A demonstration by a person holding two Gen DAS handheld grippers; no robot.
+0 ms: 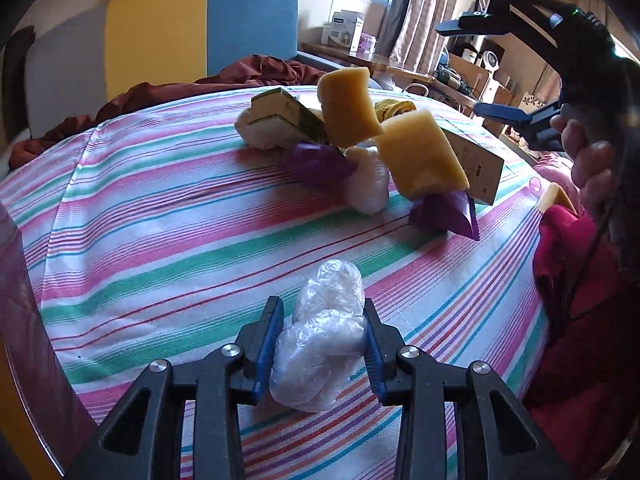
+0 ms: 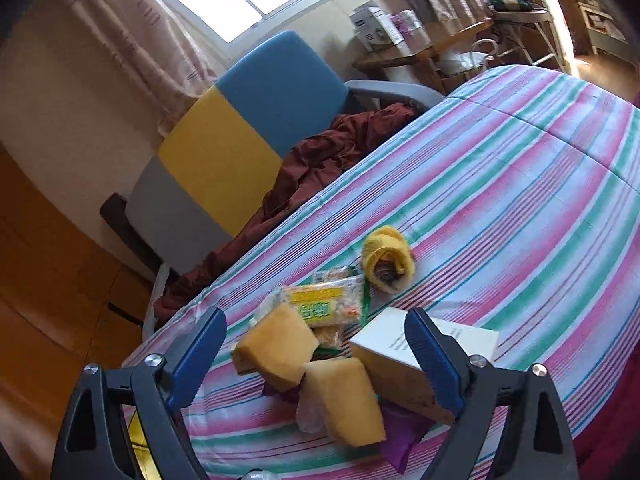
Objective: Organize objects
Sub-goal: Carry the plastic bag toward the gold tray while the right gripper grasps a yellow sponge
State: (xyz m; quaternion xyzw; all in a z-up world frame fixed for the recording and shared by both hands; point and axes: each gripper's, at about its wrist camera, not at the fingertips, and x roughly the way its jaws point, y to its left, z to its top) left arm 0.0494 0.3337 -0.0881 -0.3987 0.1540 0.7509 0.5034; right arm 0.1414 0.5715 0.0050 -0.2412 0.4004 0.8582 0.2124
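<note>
A bed carries everything, covered by a striped sheet (image 1: 168,216) in pink, green, white and blue bands. At its near edge lies a crumpled clear plastic bag (image 1: 320,340). Farther back sits a heap: two yellow sponges (image 1: 348,108), purple plastic bags (image 1: 316,164), a white plastic bundle (image 1: 368,184), a white carton (image 2: 460,340), a printed snack packet (image 2: 324,304), and just beyond them a roll of yellow yarn (image 2: 386,258). A rumpled dark red blanket (image 1: 248,72) lies along the sheet's far edge by the headboard.
</note>
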